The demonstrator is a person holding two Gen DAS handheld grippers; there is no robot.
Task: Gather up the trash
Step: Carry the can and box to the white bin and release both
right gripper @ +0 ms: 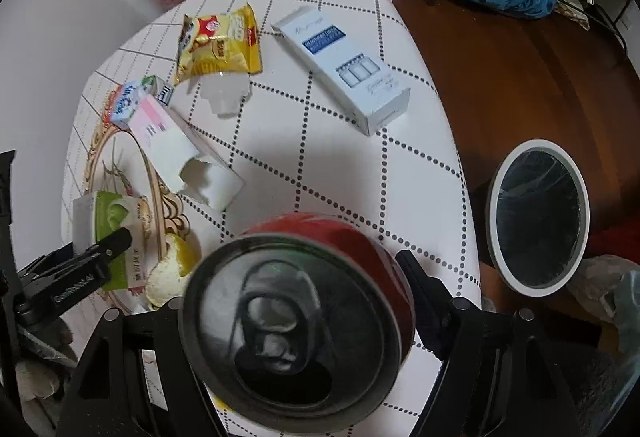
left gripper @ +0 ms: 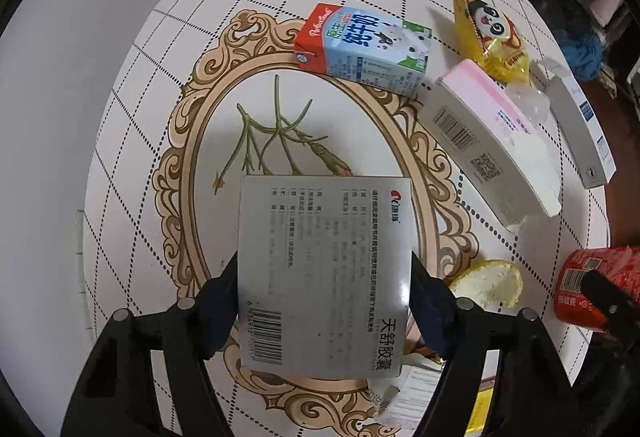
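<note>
Left wrist view: the left gripper (left gripper: 325,301) pinches a flat grey medicine box (left gripper: 325,269) by its two long edges, held above the bench (left gripper: 132,141). Ahead of the fingers (left gripper: 224,301) lie a milk carton (left gripper: 364,49), a yellow snack wrapper (left gripper: 490,37), a pink-topped box (left gripper: 492,141) and a white and blue box (left gripper: 580,125); a piece of citrus peel (left gripper: 488,283) sits just right of the fingers.

In the right wrist view, the right gripper (right gripper: 296,317) clamps a red drink can (right gripper: 296,321) across its sides, its opened top facing the camera. The lined trash bin (right gripper: 538,217) stands on the floor beyond the bench edge, ahead and right of these fingers.

To finish this step well, I judge each item should be carried level until it is squarely above the bin mouth, then let go one at a time. The can may hold dregs, so avoid tipping it early.
</note>
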